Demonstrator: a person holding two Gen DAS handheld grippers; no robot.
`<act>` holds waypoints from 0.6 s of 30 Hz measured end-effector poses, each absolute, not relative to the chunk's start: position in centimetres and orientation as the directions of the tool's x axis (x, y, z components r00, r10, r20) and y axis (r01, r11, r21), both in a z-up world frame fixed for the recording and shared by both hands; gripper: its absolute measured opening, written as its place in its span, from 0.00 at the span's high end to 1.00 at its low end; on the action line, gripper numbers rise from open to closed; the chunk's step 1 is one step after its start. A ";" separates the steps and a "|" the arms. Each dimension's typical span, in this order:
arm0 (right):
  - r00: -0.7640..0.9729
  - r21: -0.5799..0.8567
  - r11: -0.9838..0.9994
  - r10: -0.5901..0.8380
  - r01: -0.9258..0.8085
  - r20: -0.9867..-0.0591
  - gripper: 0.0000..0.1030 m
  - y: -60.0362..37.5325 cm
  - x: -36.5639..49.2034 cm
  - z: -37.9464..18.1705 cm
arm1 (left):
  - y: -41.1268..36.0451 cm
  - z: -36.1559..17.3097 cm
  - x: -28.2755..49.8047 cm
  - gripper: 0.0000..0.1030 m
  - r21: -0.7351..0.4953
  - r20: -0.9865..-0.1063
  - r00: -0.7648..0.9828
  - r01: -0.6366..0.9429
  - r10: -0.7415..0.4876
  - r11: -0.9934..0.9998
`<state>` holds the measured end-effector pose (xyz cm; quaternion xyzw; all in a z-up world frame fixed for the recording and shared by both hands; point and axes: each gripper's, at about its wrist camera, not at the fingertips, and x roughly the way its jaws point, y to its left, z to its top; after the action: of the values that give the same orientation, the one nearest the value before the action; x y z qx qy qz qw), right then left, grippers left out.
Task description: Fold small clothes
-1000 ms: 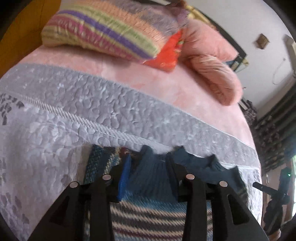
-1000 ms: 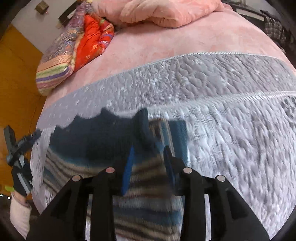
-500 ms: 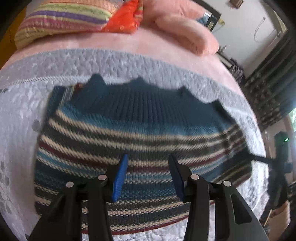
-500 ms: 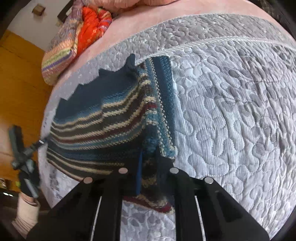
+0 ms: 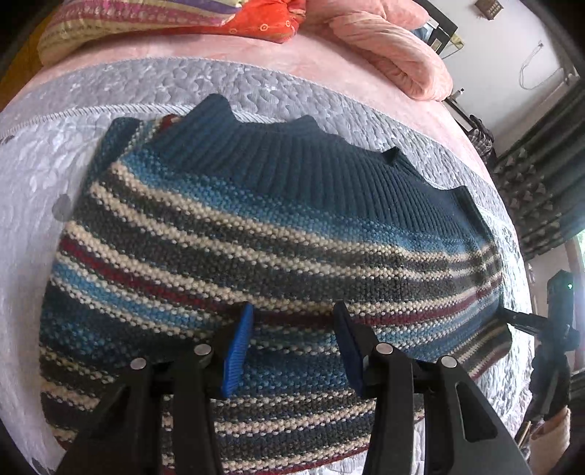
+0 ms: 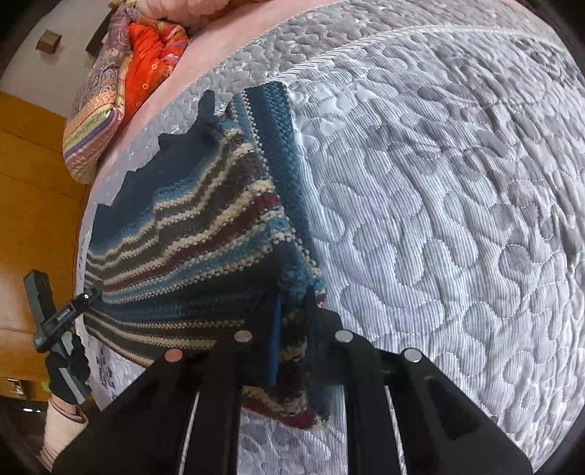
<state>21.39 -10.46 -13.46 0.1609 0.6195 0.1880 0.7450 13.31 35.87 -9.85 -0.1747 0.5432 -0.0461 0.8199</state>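
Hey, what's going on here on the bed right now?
A person with a two-finger tool in each hand is folding a small striped knitted sweater on a grey quilted bedspread. The right tool is shut on the sweater's near edge. The left tool is open above the sweater, gripping nothing. The sweater lies mostly flat, its dark blue ribbed band toward the pillows.

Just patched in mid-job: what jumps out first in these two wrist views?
The striped knit sweater dominates, spread on the grey quilted bedspread with its dark blue ribbed band on the far side. The right tongs are clamped on its near edge, while the left tongs hang open above its middle. Bright orange and striped pillows lie at the bed's far end.
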 end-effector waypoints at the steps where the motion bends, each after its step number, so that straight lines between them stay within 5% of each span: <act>1: 0.160 0.478 0.875 0.484 -0.081 -0.860 0.86 -10.5 21.4 -13.4 | 35.9 -9.9 13.3 0.56 -0.334 -0.875 0.407 -0.114 -0.263 0.935; 3: 0.161 0.494 0.865 0.501 -0.086 -0.850 0.81 -10.6 21.4 -13.0 | 35.8 -9.7 13.3 0.56 -0.331 -0.877 0.405 -0.122 -0.258 0.936; 6: 0.189 0.492 0.865 0.502 -0.102 -0.844 0.59 -11.2 21.2 -11.9 | 35.4 -8.8 13.5 0.56 -0.316 -0.884 0.403 -0.137 -0.239 0.939; 11: 0.204 0.546 0.831 0.555 -0.104 -0.806 0.43 -11.7 21.7 -11.1 | 33.2 -6.9 14.0 0.55 -0.331 -0.865 0.428 -0.097 -0.261 0.939; 18: 0.142 0.614 0.788 0.615 -0.057 -0.776 0.44 -11.3 23.2 -14.2 | 30.5 -7.7 15.4 0.55 -0.324 -0.872 0.408 -0.068 -0.270 0.944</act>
<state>23.16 -11.34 -14.21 0.2277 0.6119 0.2332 0.7206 15.39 30.52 -7.70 -0.1561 0.5405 -0.0612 0.8245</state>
